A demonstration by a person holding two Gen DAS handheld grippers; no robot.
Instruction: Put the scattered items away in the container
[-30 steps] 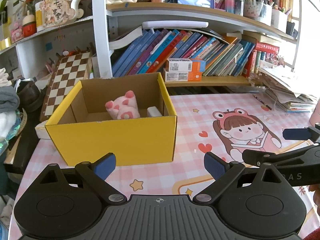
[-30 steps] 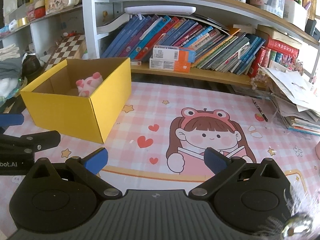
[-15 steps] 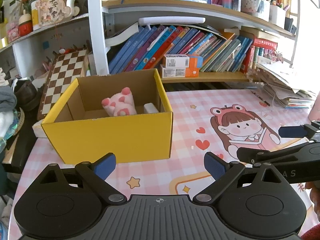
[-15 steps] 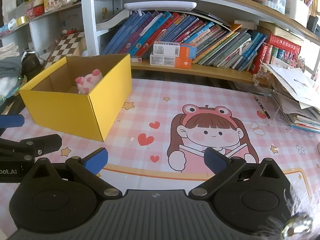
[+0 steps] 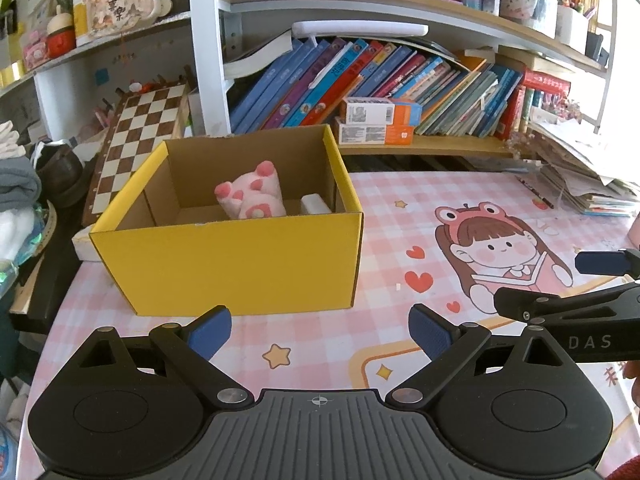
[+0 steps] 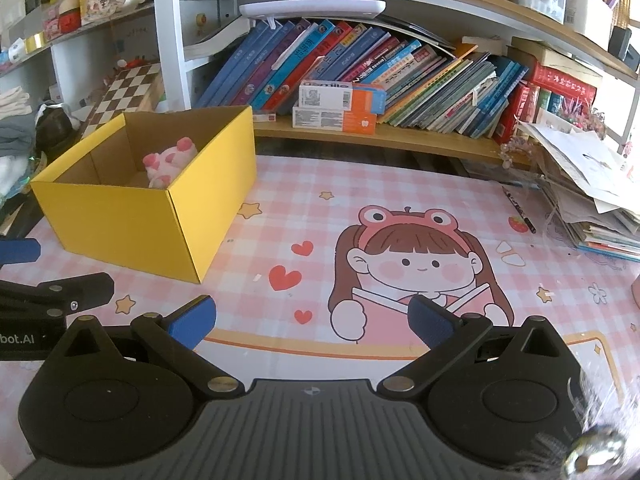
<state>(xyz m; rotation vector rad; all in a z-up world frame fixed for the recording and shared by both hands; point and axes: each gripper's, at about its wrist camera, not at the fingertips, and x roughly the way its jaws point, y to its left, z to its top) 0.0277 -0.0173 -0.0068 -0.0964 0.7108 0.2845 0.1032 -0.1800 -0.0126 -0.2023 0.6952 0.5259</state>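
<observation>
Spreading under everything, the pink checked table [image 5: 380,216] carries the yellow box [image 5: 240,264], which lies ahead and left of both tools, nearer the left tool [image 5: 320,330]. Inside the box rest a pink-and-white plush [image 5: 252,196] and, right of it, a small white block [image 5: 314,204]. Both the left and right tool [image 6: 312,320] are spread, holding nothing.

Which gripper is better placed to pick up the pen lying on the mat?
Right, probably. The pen lies far right on the mat, by the paper stack, on the right gripper's side. The left gripper faces the box. Both are open and empty.
</observation>
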